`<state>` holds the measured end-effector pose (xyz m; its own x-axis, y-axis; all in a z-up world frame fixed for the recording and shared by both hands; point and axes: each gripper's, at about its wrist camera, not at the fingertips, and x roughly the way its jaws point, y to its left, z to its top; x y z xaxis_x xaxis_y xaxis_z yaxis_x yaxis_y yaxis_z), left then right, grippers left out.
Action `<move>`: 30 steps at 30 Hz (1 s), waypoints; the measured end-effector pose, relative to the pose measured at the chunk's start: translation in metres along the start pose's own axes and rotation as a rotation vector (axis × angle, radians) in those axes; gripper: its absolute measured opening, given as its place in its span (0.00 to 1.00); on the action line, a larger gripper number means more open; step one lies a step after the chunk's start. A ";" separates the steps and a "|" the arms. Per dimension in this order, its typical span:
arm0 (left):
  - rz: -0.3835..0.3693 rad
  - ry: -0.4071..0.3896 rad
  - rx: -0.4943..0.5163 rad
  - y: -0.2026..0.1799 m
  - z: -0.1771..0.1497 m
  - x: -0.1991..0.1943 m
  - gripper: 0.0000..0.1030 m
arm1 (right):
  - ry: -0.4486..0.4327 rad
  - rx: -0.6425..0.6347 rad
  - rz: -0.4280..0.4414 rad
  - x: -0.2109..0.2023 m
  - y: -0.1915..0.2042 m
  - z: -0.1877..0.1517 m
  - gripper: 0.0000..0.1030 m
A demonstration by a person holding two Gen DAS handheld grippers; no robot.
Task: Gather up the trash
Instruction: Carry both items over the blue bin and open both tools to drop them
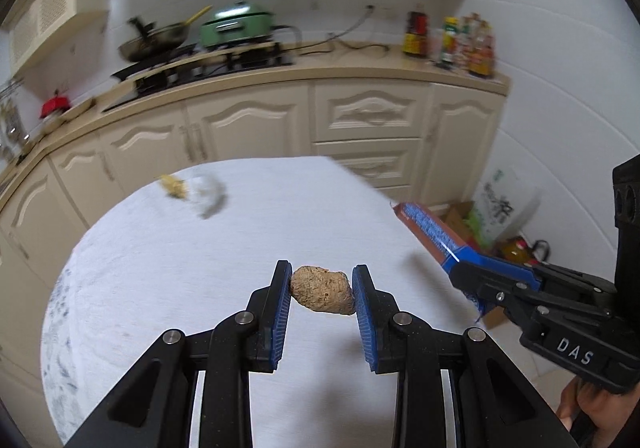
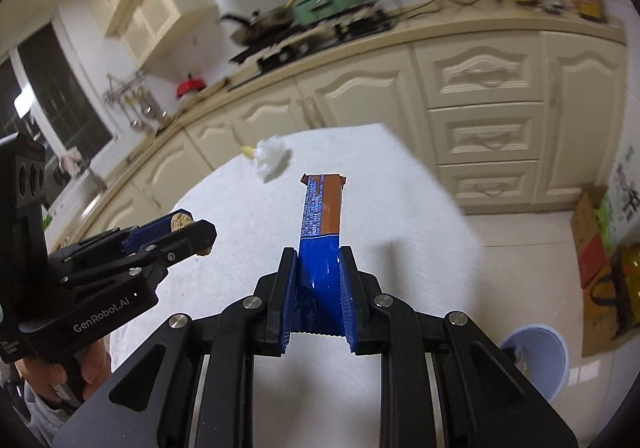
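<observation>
Blurring is smearing the scraps (image 1: 192, 194) at the table's (image 1: 160, 288) far edge in the left wrist view; left gripper (image 1: 322, 290) is pinching a brown lump (image 1: 323, 295) above the cloth, "DAS" reading on the right gripper (image 1: 460, 268). Right wrist view: right gripper (image 2: 318, 280) is clamping a blue-brown wrapper (image 2: 322, 224), print illegible; "GenRobot.AI" is showing on the left gripper (image 2: 188, 228).

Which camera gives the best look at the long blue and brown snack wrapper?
The right wrist view: the long blue and brown snack wrapper fills the centre, clamped in the right gripper. The left wrist view shows it small and blurred at the edge.
</observation>
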<state>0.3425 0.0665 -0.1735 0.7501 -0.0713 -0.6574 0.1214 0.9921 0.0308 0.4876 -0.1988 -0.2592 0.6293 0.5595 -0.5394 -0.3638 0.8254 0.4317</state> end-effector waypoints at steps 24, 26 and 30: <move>-0.228 0.190 0.348 -0.270 0.043 0.159 0.26 | -0.107 0.378 -0.246 -0.139 -0.239 -0.095 0.20; -0.229 0.207 0.358 -0.282 0.048 0.180 0.27 | -0.102 0.403 -0.256 -0.138 -0.252 -0.101 0.20; -0.215 0.217 0.374 -0.307 0.054 0.216 0.28 | -0.098 0.441 -0.269 -0.136 -0.272 -0.110 0.20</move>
<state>0.5029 -0.2592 -0.2842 0.5341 -0.2077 -0.8195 0.5141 0.8493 0.1198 0.4257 -0.4906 -0.3828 0.7294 0.3049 -0.6124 0.1299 0.8172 0.5616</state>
